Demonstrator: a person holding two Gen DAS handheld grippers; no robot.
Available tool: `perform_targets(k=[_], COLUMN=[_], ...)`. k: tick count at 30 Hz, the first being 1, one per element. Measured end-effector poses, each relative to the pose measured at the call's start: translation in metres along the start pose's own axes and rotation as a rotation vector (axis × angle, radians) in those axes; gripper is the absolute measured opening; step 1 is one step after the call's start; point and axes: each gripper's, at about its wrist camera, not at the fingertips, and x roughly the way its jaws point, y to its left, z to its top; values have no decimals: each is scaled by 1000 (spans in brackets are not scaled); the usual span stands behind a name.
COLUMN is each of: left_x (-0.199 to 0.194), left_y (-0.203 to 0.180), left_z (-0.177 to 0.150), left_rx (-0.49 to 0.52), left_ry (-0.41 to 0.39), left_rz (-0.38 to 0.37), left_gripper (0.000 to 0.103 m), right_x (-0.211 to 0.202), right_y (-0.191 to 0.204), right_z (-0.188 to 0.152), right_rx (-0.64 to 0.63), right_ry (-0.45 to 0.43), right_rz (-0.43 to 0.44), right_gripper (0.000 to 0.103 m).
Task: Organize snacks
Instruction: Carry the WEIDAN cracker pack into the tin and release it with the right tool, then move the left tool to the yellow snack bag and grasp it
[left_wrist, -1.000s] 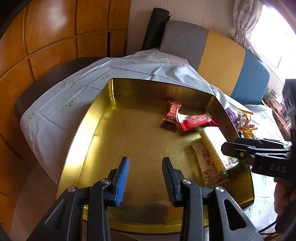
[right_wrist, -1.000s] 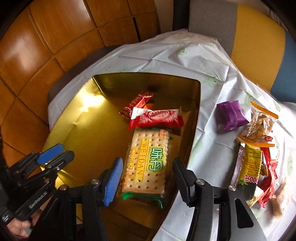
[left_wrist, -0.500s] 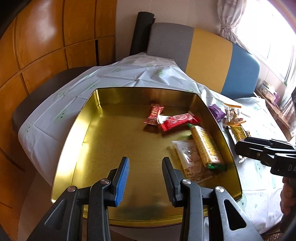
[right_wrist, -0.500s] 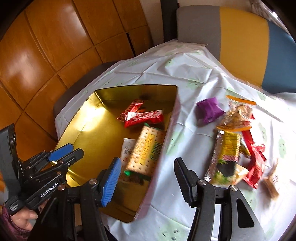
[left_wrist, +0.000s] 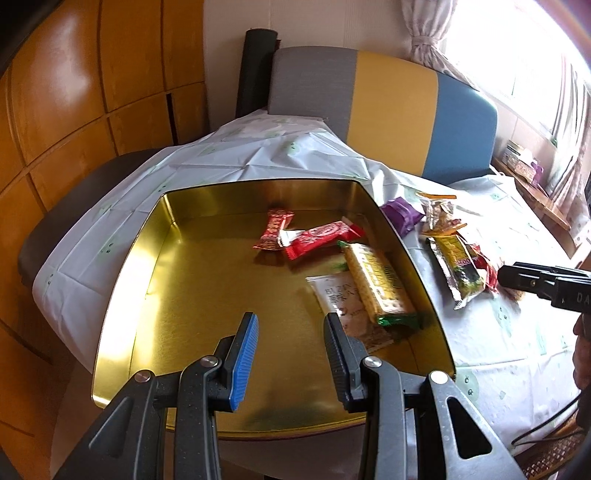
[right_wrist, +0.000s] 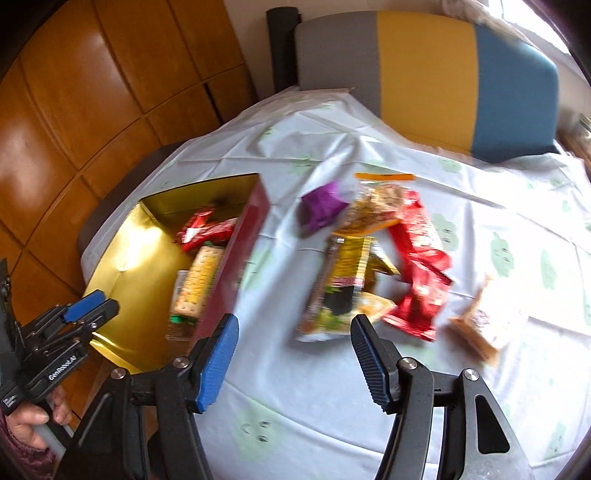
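Observation:
A gold tin box sits on the table and holds a cracker pack, a white packet and two red wrappers. My left gripper is open and empty above the box's near side. My right gripper is open and empty above the cloth, right of the box. A loose pile lies ahead of it: a yellow-green packet, a red packet, a purple packet, a clear bag and a brown snack.
A white patterned tablecloth covers the table. A grey, yellow and blue chair back stands behind it. Wood panelling is at the left. The right gripper's tip shows at the right edge of the left wrist view.
My right gripper has moved right, from over the cracker pack in the box to above the cloth near the snack pile. My left gripper has drawn back a little.

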Motion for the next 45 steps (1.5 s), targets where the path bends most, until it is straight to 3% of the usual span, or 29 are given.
perform_targets(k=[13, 17, 22, 24, 28, 33, 38, 45], left_x=[-2, -2, -2, -3, -1, 24, 57, 94], left_y=[-38, -51, -75, -89, -112, -137, -160, -186], left_z=[6, 9, 17, 21, 31, 48, 59, 71], left_rx=[93, 129, 177, 205, 242, 201, 202, 219], left_ry=[4, 8, 18, 18, 34, 120, 189, 220], left_rz=[-37, -56, -106, -141, -211, -294, -284, -245], left_gripper=[37, 37, 37, 37, 37, 37, 37, 42], right_x=[-26, -33, -36, -34, -39, -39, -40, -44], right_y=[-80, -110, -161, -181, -199, -190, -181, -181], right_z=[-9, -7, -14, -18, -20, -19, -17, -16], right_rx=[77, 112, 273, 370, 458, 438, 406, 419], right_ry=[-1, -16, -36, -2, -8, -20, -24, -36], right_rz=[-156, -221, -284, -305, -288, -251, -232, -192], right_gripper=[68, 78, 80, 80, 80, 81, 84, 85])
